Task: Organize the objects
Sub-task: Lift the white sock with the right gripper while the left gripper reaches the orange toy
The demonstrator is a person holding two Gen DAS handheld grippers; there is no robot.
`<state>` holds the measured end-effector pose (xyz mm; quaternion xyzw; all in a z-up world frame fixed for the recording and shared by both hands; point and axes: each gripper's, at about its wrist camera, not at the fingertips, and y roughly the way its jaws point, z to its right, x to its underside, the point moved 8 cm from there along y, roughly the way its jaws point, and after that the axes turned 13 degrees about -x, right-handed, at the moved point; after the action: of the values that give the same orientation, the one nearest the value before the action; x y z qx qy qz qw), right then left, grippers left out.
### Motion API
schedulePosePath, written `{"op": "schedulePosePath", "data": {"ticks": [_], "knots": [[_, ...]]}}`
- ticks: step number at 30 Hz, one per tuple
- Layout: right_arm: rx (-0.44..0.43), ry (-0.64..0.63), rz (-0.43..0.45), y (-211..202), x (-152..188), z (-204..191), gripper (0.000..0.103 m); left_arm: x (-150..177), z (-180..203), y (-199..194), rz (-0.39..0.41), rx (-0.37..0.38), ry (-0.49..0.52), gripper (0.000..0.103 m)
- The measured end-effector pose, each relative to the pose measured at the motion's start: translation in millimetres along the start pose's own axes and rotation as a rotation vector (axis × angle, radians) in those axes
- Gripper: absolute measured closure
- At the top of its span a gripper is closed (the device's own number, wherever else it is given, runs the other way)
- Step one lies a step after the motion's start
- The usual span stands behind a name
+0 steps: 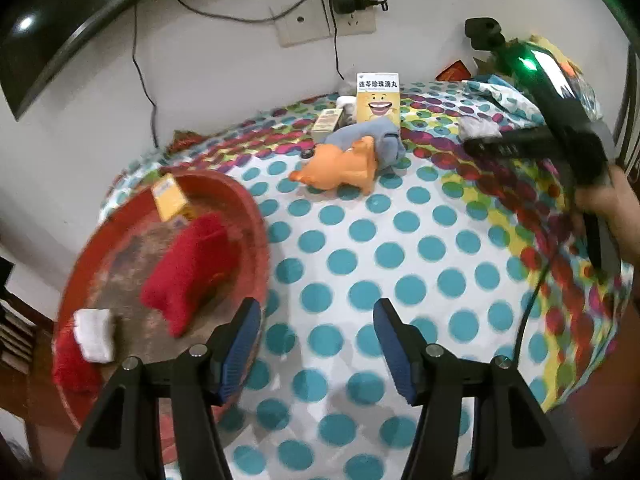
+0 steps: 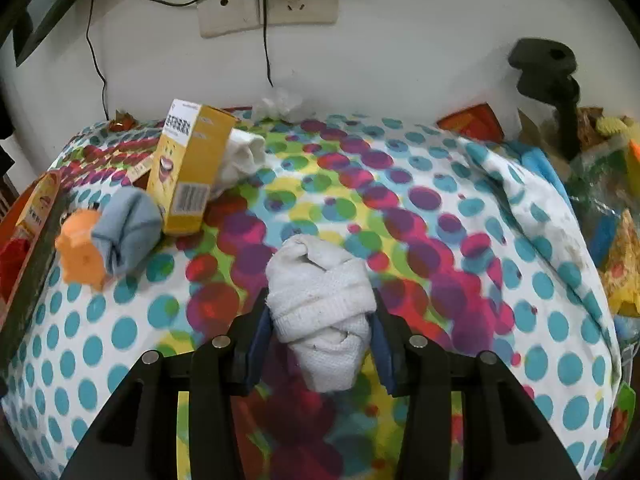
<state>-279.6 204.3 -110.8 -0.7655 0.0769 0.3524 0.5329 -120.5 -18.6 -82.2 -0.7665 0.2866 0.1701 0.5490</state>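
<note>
One table is noted, draped in soft polka-dot cloth. One round red plastic basin sits at its left edge, containing one fuzzy red sock and a yellow carton. Near the far edge, one upright yellow cardboard box, one grey rolled sock and one orange rubbery toy are clustered. One white knitted sock roll is clamped by the right gripper. The left gripper is held wide apart, holding nothing
</note>
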Motion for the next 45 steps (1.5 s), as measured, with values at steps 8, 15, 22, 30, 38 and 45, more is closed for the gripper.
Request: {"op": "schedulePosePath", "data": {"ticks": [8, 15, 22, 30, 38, 45], "knots": [[-0.006, 0.003, -0.001, 0, 3, 2, 0.057, -51, -3, 19, -0.076, 0.099, -0.201, 0.043], [-0.030, 0.015, 0.005, -1, 5, 4, 0.055, -86, 6, 38, -0.185, 0.274, -0.421, 0.043], [-0.052, 0.024, 0.008, 0, 5, 4, 0.053, -104, -7, 64, -0.276, 0.297, -0.636, 0.043], [-0.069, 0.035, 0.013, -1, 6, 4, 0.053, -95, 1, 97, -0.404, 0.311, -0.777, 0.043], [-0.083, 0.046, 0.018, -1, 6, 4, 0.052, -101, 8, 110, -0.415, 0.293, -0.783, 0.043], [-0.078, 0.039, 0.015, 0, 6, 4, 0.051, -96, 5, 113, -0.408, 0.292, -0.836, 0.043]]}}
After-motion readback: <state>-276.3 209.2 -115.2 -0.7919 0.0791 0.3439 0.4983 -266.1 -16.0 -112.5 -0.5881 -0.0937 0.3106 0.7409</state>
